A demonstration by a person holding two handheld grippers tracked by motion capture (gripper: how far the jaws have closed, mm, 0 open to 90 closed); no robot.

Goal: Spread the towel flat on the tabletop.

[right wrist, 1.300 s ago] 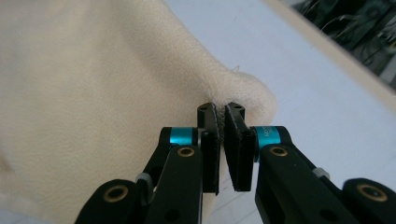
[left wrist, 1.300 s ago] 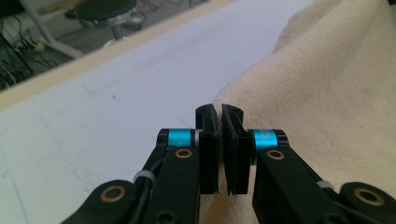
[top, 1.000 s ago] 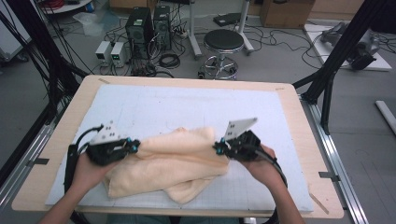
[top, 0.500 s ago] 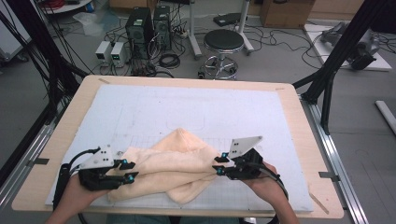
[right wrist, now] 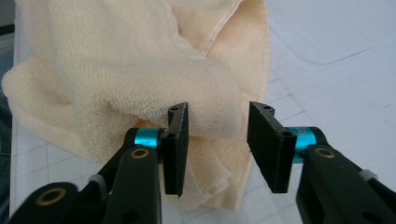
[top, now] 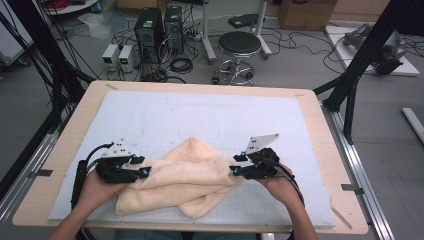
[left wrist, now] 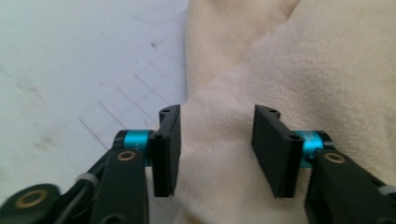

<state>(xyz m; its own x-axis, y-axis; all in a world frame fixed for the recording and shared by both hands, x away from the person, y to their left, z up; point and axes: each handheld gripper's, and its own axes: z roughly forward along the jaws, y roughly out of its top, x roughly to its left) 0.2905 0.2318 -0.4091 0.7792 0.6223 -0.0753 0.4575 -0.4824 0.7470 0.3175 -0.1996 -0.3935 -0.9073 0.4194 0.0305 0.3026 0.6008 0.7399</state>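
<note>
A cream towel (top: 182, 176) lies crumpled on the white mat (top: 200, 115) near the table's front edge. My left gripper (top: 144, 166) sits at the towel's left end, jaws open, with a thick fold of towel (left wrist: 224, 154) between them. At the towel's right end my right gripper (top: 234, 165) is open too, and a rounded fold of the towel (right wrist: 210, 112) bulges into the gap between its jaws. Neither pair of jaws presses the cloth. A hand holds each gripper from the bottom of the high view.
The white gridded mat covers most of the wooden table (top: 320, 125). Beyond the far edge stand a round stool (top: 240, 45), computer boxes (top: 150, 25) and cables on the floor. Black frame posts (top: 360, 65) rise at both sides.
Both grippers moved slightly forward again after pulling toward the front edge. The left gripper has shifted right onto the towel's end, and the towel is bunched higher in the middle.
</note>
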